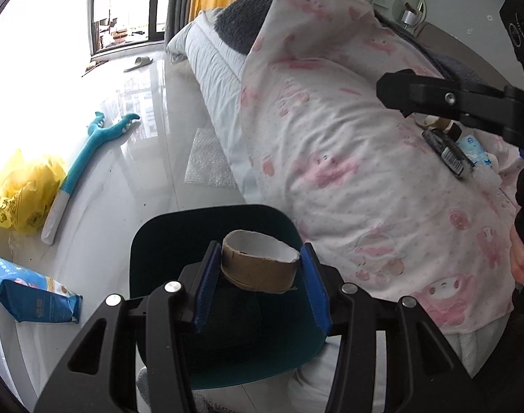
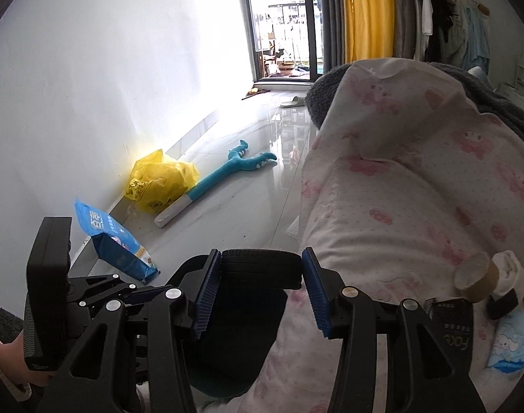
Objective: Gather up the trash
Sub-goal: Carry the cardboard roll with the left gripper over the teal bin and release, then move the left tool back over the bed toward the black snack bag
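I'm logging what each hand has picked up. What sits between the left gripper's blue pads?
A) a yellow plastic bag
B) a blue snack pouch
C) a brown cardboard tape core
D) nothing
C: the left gripper has its blue pads pressed on either side of a brown cardboard tape core, held above the dark bin.

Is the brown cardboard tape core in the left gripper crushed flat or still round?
Still round, slightly oval: the brown cardboard tape core shows an open white-lined hole between the blue fingers of the left gripper.
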{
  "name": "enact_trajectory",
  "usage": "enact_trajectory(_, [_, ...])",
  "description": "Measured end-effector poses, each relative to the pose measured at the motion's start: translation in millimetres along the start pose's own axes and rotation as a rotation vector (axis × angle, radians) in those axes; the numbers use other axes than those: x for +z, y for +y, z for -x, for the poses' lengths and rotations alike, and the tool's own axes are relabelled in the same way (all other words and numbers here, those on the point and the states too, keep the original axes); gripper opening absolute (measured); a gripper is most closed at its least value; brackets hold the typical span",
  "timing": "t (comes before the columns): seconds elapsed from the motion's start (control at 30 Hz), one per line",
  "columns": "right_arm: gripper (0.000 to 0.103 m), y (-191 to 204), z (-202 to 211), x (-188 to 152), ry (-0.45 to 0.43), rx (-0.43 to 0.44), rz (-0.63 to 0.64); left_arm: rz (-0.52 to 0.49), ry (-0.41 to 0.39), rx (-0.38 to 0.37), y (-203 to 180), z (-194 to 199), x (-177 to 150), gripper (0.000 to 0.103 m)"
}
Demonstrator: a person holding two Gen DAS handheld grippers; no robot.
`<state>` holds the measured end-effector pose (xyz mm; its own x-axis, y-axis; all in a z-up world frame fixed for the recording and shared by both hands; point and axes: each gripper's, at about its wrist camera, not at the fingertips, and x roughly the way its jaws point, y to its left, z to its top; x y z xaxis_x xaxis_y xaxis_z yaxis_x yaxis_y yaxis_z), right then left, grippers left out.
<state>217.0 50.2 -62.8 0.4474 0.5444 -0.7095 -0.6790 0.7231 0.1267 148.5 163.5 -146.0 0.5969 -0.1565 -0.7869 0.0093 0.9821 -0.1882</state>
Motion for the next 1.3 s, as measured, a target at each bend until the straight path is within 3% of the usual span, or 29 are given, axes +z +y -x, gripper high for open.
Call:
enact_trajectory(0.33, [0.049,36.2,-44.7,-9.1,0.115,0.054,0.024,0.122,0.221,0.004,48.9,-32.4,-38.3,0.05])
enact_trajectory(0.47, [0.049,44.4,-58.9,-13.4,0.151,0.069,0.023,0.146,0.253,0.014,61.8,-38.2,-51.9,0.05])
enact_trajectory(0.6, [0.049,49.4,-75.1,-18.1,0.194,0.074,0.019,0.167,0.264,0.025,71.8,-35.8,-57.3,0.062])
enact_trajectory(0.83, [0.049,53.6,-101.7,-26.8,0.255,0.088,-0.02,0.172,0.18,0.04,82.9,-13.8,-54.3,0.08])
enact_trajectory(1.3, [0.049,61.1,-159.1,-57.8,0.398,0.075,-0.081,0.136,-0.071,0.092,96.1,50.5,-40.5,0.087])
